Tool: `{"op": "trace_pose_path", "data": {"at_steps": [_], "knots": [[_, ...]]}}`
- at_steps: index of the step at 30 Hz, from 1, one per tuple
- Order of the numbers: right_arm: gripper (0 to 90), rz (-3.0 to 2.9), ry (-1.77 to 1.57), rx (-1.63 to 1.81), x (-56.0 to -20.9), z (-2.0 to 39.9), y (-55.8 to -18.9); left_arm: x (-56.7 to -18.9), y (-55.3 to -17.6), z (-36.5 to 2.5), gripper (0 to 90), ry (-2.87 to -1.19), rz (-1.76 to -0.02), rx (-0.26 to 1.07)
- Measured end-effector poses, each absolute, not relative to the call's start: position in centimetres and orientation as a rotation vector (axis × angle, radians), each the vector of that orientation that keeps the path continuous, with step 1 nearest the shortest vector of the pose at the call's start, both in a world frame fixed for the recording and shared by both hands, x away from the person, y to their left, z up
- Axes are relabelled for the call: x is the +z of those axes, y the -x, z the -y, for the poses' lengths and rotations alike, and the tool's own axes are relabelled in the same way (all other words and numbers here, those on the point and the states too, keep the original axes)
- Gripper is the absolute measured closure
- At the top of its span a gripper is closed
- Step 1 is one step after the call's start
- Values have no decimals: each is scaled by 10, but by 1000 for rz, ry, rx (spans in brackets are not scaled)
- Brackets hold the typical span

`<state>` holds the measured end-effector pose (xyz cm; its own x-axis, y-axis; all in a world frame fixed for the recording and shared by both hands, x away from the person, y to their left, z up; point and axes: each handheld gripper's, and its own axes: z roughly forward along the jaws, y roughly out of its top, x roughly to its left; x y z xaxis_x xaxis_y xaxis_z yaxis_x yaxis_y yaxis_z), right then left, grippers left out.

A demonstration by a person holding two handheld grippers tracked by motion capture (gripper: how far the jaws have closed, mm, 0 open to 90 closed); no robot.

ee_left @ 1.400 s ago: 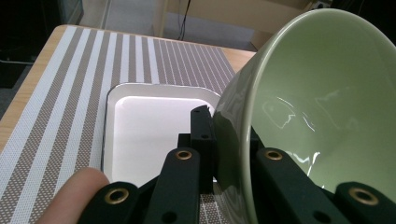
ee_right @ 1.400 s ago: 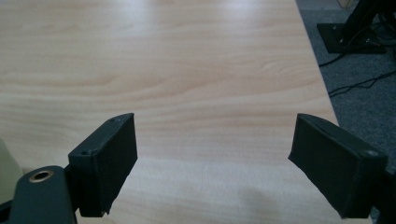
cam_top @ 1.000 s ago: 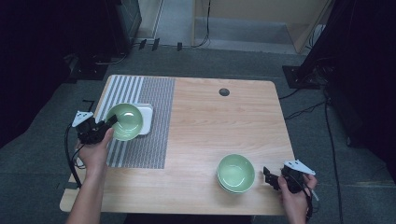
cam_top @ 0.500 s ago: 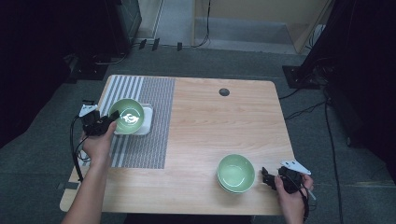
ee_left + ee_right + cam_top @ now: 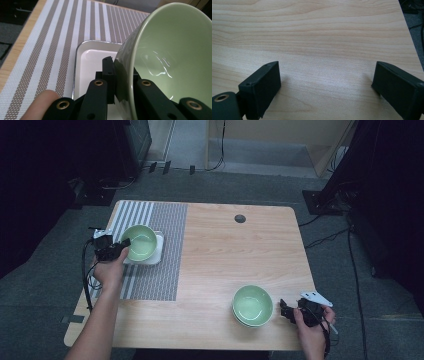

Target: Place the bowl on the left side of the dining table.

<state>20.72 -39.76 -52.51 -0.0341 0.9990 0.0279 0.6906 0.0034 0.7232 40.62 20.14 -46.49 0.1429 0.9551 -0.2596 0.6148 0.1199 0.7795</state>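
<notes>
My left gripper (image 5: 123, 244) is shut on the near-left rim of a pale green bowl (image 5: 141, 241). The bowl sits over a white square tray (image 5: 159, 252) on the striped mat (image 5: 165, 275). In the left gripper view the jaws (image 5: 122, 67) pinch the bowl's wall (image 5: 172, 50), which is tilted above the tray (image 5: 90, 57). A second green bowl (image 5: 252, 305) rests near the table's front right. Just right of it my right gripper (image 5: 283, 309) is open; its jaws have just been opening, with bare wood between them (image 5: 325, 82).
The wooden table (image 5: 235, 255) has a round dark hole (image 5: 240, 218) near its far edge. Cables trail from both grippers. Dark floor and equipment surround the table, and its right edge lies close to my right hand.
My left gripper has carried the bowl a little right and toward the far side over the tray. The right hand has stayed in place.
</notes>
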Motion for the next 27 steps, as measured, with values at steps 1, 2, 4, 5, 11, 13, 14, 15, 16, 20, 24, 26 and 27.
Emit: {"op": "trace_pose_path", "data": {"at_steps": [1, 2, 4, 5, 11, 13, 14, 15, 16, 20, 24, 26, 27], "knots": [[72, -1776, -1737, 789, -525, 398, -207, -466, -408, -201, 842, -1590, -1569, 513], [72, -1777, -1737, 789, -525, 398, -207, -467, -409, -201, 842, -1596, -1583, 508], [72, -1776, -1737, 789, -525, 398, -207, -468, -412, -201, 842, -1602, -1599, 499], [72, -1776, -1737, 789, -525, 398, -207, -469, -414, -200, 842, -1610, -1611, 493], [72, -1776, -1738, 789, -525, 398, -207, -476, -422, -200, 842, -1627, -1672, 436], [72, -1776, -1737, 789, -525, 398, -207, -478, -425, -200, 842, -1631, -1700, 422], [72, -1776, -1737, 789, -525, 398, -207, -478, -427, -200, 842, -1634, -1711, 412], [72, -1776, -1738, 789, -525, 398, -207, -479, -428, -201, 842, -1627, -1720, 395], [72, -1776, -1737, 789, -525, 398, -207, -479, -429, -201, 842, -1627, -1729, 384], [59, -1780, -1737, 787, -525, 398, -208, -476, -435, -199, 844, -1668, -1742, 372], [55, -1783, -1737, 787, -525, 398, -208, -474, -443, -198, 844, -1709, -1781, 350], [54, -1782, -1737, 787, -525, 398, -208, -474, -446, -197, 842, -1716, -1794, 347], [54, -1782, -1737, 786, -525, 398, -208, -474, -446, -197, 842, -1725, -1795, 350]]}}
